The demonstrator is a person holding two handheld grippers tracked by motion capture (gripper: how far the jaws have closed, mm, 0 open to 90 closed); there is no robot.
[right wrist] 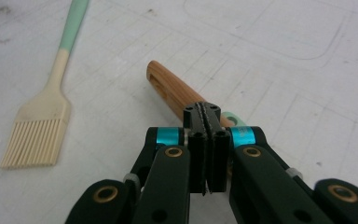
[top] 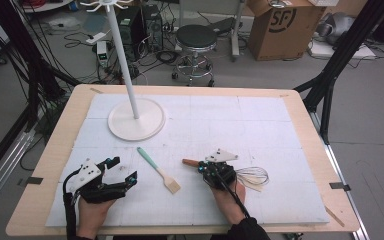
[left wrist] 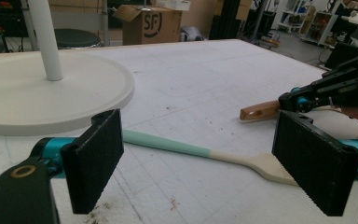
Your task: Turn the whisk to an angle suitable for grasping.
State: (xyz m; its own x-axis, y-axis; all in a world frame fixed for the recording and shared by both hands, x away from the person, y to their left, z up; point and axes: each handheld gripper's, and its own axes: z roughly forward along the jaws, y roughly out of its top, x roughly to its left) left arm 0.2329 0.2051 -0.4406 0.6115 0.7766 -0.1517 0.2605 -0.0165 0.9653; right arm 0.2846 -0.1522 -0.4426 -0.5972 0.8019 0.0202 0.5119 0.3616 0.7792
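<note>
A whisk with thin wire loops [top: 252,176] and a brown wooden handle [top: 189,162] lies at the right of the white mat. My right gripper [top: 201,168] sits over that handle, jaws pressed flat together. In the right gripper view the handle [right wrist: 172,88] runs out from under the gripper [right wrist: 207,116], and nothing shows between the pads. A pastry brush [top: 157,170] with a mint-green and cream handle lies in the middle. My left gripper [top: 122,169] stands open to its left. In the left gripper view the brush [left wrist: 168,143] lies beyond the gripper [left wrist: 200,163].
A white hanging stand with a round base [top: 136,120] and a tall pole rises at the back left of the mat. The wooden table edge [top: 55,150] frames the mat. A stool [top: 196,37] and a cardboard box [top: 280,25] stand on the floor behind.
</note>
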